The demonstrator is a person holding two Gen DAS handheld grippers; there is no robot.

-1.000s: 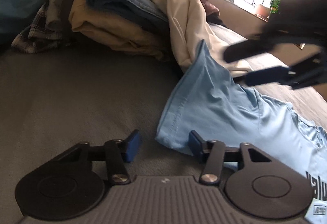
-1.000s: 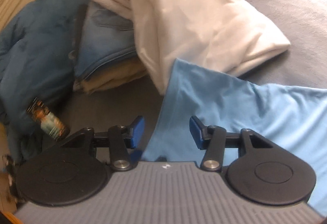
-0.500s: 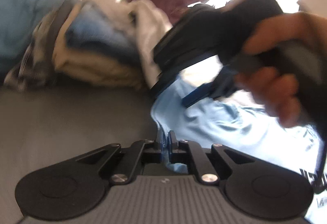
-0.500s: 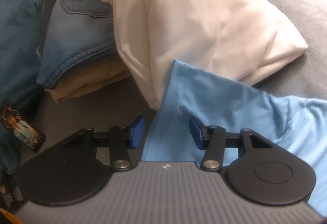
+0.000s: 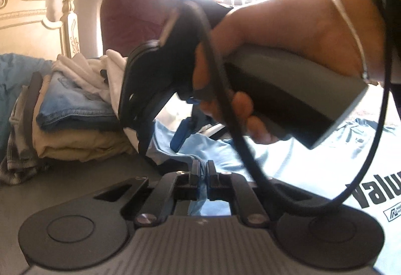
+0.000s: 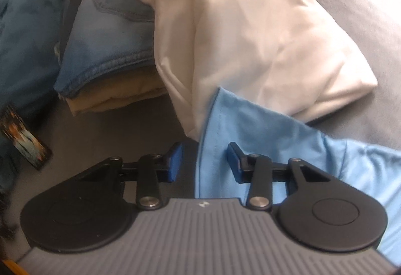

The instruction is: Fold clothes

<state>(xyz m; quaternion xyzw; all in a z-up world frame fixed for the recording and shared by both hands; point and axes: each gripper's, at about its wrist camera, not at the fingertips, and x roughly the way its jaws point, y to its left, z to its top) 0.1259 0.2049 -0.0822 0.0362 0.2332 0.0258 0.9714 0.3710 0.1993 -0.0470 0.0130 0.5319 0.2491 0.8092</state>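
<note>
On the grey bed cover lies the light blue T-shirt we are folding, and each camera gives us a different part of the story. From the left wrist view we see things the other camera misses: a cream headboard with a carved post, a bright window behind, and the hand gripping the grey handle of the right gripper, which points down at the shirt with a black cable looping past it. That view also shows black printed lettering on the shirt's front at the far right. Our left gripper has its jaws pressed together, pinching a fold of the blue fabric between them near the shirt's edge. From the right wrist view we look down on what the left camera sees only edge-on: a folded white garment draped over a stack with denim above tan cloth, plus a small dark card lying on the cover at the left. Our right gripper has its jaws apart and closing; the shirt's stitched hem runs between the blue pads, nearer the right pad, and neither pad presses it yet. The white garment's lower corner touches the shirt's upper edge just beyond the fingertips.
</note>
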